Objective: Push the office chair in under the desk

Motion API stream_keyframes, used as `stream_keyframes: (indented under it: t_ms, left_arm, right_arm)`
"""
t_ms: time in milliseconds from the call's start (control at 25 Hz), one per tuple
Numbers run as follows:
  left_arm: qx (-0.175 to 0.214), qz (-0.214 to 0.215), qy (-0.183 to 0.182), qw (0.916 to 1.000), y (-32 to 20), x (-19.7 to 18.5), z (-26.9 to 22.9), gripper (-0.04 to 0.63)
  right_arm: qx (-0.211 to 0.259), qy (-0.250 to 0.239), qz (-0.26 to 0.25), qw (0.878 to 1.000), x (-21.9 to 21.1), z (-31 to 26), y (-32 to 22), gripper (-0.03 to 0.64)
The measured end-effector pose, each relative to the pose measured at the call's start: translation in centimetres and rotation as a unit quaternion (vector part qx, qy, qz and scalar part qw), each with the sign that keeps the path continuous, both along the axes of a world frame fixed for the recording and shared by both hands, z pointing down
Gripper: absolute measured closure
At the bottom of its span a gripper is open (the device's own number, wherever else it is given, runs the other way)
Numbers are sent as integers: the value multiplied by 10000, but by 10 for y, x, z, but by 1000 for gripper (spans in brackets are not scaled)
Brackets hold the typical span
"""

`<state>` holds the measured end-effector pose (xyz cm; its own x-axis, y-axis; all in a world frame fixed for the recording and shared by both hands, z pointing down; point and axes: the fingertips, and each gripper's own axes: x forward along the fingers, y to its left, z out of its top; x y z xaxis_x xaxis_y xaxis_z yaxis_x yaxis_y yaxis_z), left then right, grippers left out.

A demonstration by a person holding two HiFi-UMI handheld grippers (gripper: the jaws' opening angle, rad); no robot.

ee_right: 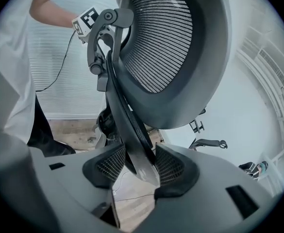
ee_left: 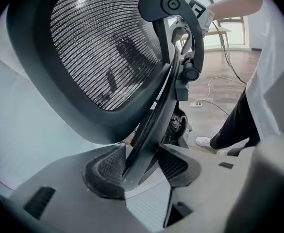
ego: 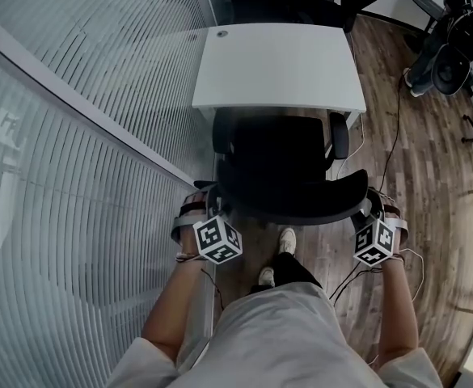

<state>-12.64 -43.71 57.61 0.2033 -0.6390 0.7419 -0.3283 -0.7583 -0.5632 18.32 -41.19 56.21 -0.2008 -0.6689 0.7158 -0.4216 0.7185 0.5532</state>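
Observation:
A black mesh-backed office chair (ego: 289, 164) stands at the near edge of the white desk (ego: 276, 67), its seat partly under the top. My left gripper (ego: 208, 212) is shut on the left edge of the chair's backrest frame (ee_left: 146, 130). My right gripper (ego: 371, 217) is shut on the right edge of that backrest frame (ee_right: 132, 140). In each gripper view the thin black frame edge runs between the two ribbed pads (ee_left: 108, 166) (ee_right: 168, 166), with the mesh back (ee_left: 103, 47) (ee_right: 166, 38) rising above.
A glass wall with white blinds (ego: 82, 160) runs close along the left of desk and chair. Other black chairs and bags (ego: 450, 43) stand at the far right on the wood floor (ego: 418, 176). Cables (ego: 394, 136) trail on the floor right of the desk. The person's feet (ego: 278, 257) are just behind the chair.

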Motion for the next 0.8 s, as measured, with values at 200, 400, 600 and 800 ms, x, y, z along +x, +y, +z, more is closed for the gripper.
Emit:
stream_keyframes:
  t_ms: [200,400,600,800]
  left_arm:
    - [22,10,12,10000,-29,-2,7,382]
    - [3,12,12,10000,-58,5,22,382]
    - [-9,-40,4,10000,-76,8,22,382]
    - [-52,-80,-32,9999,-94,5,15,382]
  right_arm:
    - [22,29,47,10000,-1,6,-30,410]
    - [28,38,59,10000,6,21,-59,410]
    - [69,-18,-3,10000,9,21,-78,410]
    - [103,-53,-50,9999,5,13,-96,410]
